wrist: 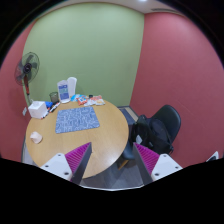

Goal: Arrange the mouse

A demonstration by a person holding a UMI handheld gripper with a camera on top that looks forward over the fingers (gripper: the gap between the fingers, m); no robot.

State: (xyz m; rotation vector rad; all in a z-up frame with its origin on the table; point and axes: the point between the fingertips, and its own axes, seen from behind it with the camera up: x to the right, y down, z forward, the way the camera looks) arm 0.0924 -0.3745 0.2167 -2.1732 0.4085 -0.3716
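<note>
1. Gripper. The gripper (111, 151) is held well above floor level and faces into a small room. Its two fingers are spread wide, and nothing stands between them. The magenta pads (76, 158) show on the inner faces of both fingers. The fingertips sit over the near edge of a round wooden table (58, 147) and touch nothing.

2. Table. The table lies just ahead of the fingers and extends beyond them. A grey-blue patterned mat (77, 120), rectangular, lies flat near the middle of the tabletop, slightly turned relative to the fingers.

3. Task item. No object can be confirmed as the mouse. A small white object (36, 137) rests on the bare wood, to the left of the mat and apart from it, close to the table's left rim. Its shape is too small to identify, so it may or may not be the mouse.

4. Far side of the table. A white box (38, 108) stands beyond the small white object. A tall white container (71, 88) stands behind the mat, with a bottle (63, 94) just beside it. Several small coloured items (93, 100) lie to the right of the container; they cannot be identified.

5. Surroundings. A pedestal fan (28, 68) stands behind the table's left side. A black office chair (168, 120) stands to the right of the table, with a dark bag (149, 133) or garment on its seat. The back wall (95, 45) is green; the side wall (185, 70) is red.
</note>
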